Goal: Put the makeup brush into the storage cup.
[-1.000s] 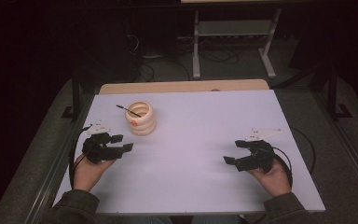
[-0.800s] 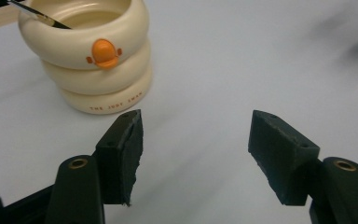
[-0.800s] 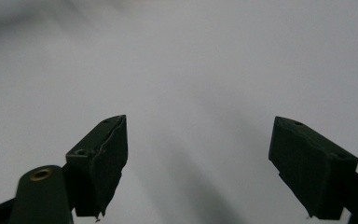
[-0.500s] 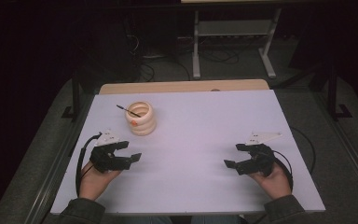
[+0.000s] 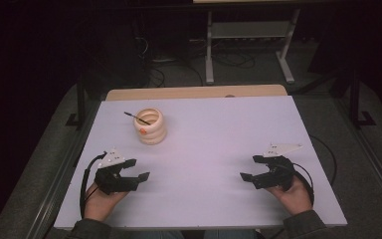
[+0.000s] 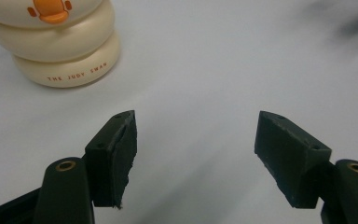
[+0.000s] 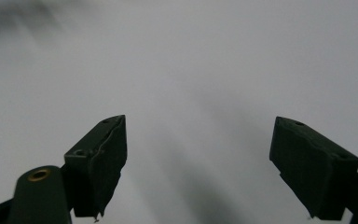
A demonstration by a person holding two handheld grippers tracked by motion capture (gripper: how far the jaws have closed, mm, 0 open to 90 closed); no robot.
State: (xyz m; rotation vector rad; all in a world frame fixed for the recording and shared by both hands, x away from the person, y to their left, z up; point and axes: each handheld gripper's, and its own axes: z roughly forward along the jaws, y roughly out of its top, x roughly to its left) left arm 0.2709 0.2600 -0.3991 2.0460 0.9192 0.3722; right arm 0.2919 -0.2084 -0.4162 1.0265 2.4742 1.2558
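Note:
A cream ribbed pot (image 5: pixel 150 126) stands on the white table (image 5: pixel 214 134) at the back left, with a thin black stick (image 5: pixel 135 117) leaning out of it. In the left gripper view the pot (image 6: pixel 60 51) shows an orange duck mark and sits at the upper left, well ahead of the jaws. My left gripper (image 5: pixel 140 168) (image 6: pixel 196 135) rests low near the front left, open; its jaws have just been opening and nothing is between them. My right gripper (image 5: pixel 248 167) (image 7: pixel 200 140) lies near the front right, open over bare table.
A wooden strip (image 5: pixel 194 92) runs along the table's far edge. Beyond it stand a metal frame (image 5: pixel 248 45) and floor cables. Dark rails (image 5: pixel 54 189) flank the table's left side. A cable (image 5: pixel 323 164) loops from the right gripper.
My left hand has drawn back from beside the pot toward the near edge and slightly right, with its jaws standing wider. The right hand has kept still.

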